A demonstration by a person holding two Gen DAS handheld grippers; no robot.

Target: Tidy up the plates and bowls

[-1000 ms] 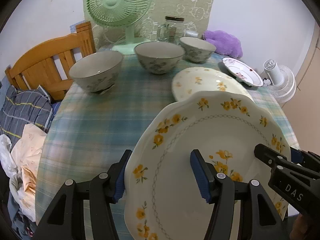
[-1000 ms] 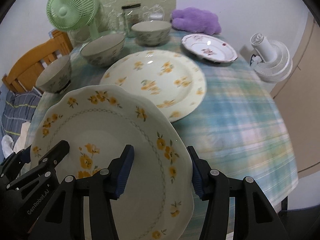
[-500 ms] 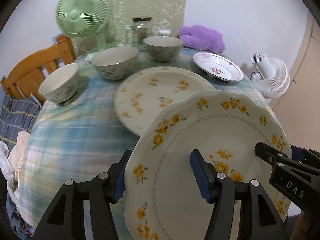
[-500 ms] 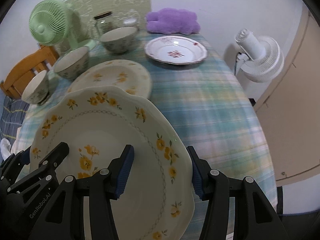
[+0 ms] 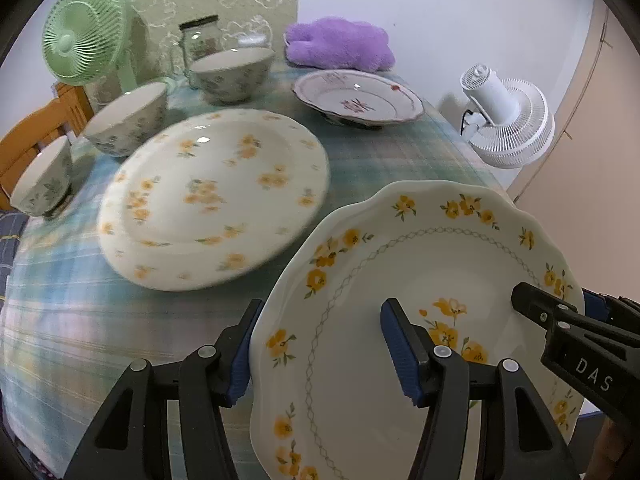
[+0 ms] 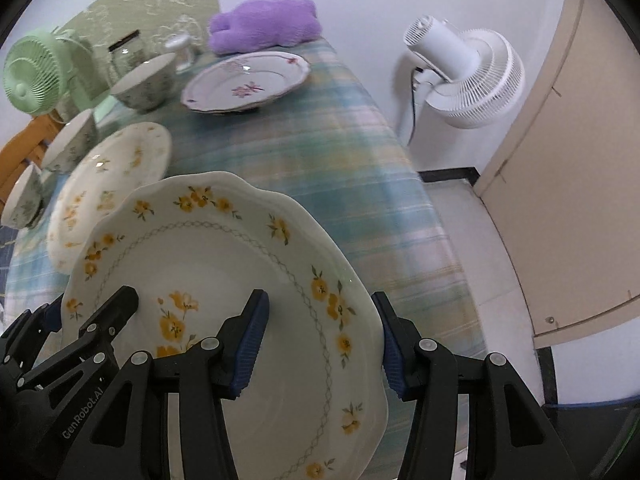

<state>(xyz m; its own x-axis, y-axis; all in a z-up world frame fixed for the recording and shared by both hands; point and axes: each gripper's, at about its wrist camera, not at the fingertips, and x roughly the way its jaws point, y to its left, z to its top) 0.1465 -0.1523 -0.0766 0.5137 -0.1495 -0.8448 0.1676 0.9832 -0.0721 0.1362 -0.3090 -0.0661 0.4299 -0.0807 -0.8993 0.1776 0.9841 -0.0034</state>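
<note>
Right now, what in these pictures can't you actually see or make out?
- Scalloped plate: near edge cut off by the frame, both views.
- Round flowered plate: motion-blurred in the left view; near part hidden behind the scalloped plate in the right view.
- Glass jar: contents too small to tell.
- Left tool, right tool: undersides hidden by the plate.

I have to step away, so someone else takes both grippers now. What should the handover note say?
Left gripper and right gripper: each clamped on a rim of the scalloped yellow-flower plate, held above the table.
On the table: round yellow-flower plate, pink-flower plate, three floral bowls.
Done: nothing stacked.
Left: set the held plate down, probably on the round one; gather bowls.
</note>
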